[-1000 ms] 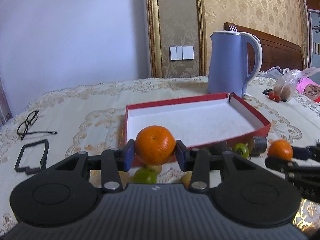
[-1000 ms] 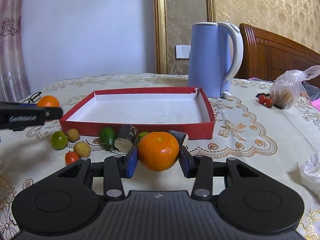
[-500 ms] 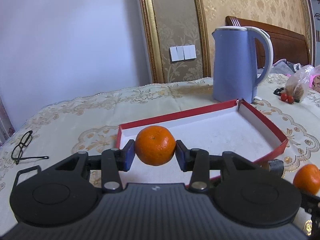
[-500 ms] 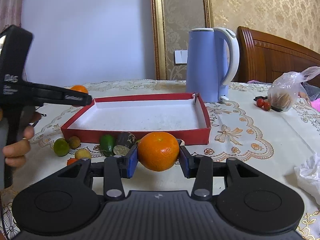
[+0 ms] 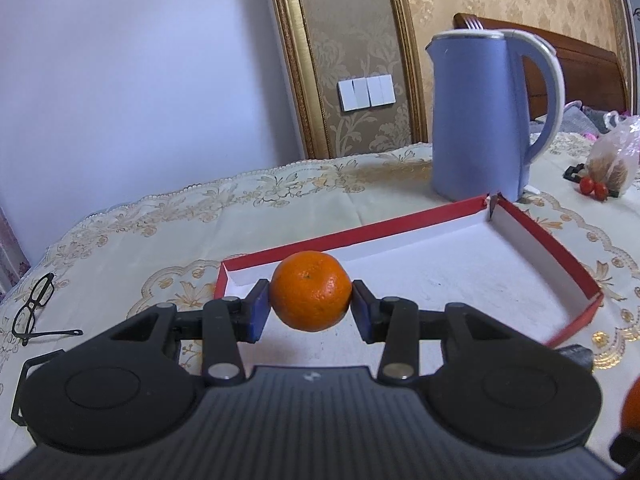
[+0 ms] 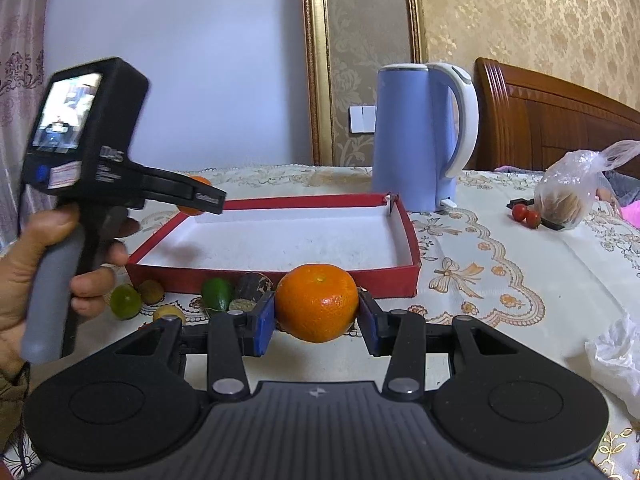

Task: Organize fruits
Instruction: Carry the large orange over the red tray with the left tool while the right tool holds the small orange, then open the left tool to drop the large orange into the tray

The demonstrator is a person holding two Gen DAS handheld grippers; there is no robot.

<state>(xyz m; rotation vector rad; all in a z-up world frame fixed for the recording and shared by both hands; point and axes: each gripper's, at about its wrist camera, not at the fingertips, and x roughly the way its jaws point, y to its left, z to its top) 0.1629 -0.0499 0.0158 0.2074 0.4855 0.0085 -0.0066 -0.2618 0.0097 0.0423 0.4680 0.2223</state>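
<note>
Left wrist view: left gripper is clenched on an orange, blue pads at the fruit's widest girth, left and right. The orange hangs above the near-left corner of the red tray, whose white floor is bare. Judgement: light, round, firm but with a yielding peel; dimpled skin gives fair friction. An equator grip suits it; off-centre pads would likely squeeze it out. A kettle stands behind the tray, glasses far left.

Right wrist view: right gripper grasps a second orange the same way, held short of the tray's near wall, outside it. This view alone shows the loose fruit on the cloth before that wall: limes, small brownish fruits, a dark piece, perhaps sugarcane, partly hidden. It also shows the left gripper from the side, held in a hand, its orange peeking over the tray's left edge. The left view alone confirms pad placement on that fruit.
</note>
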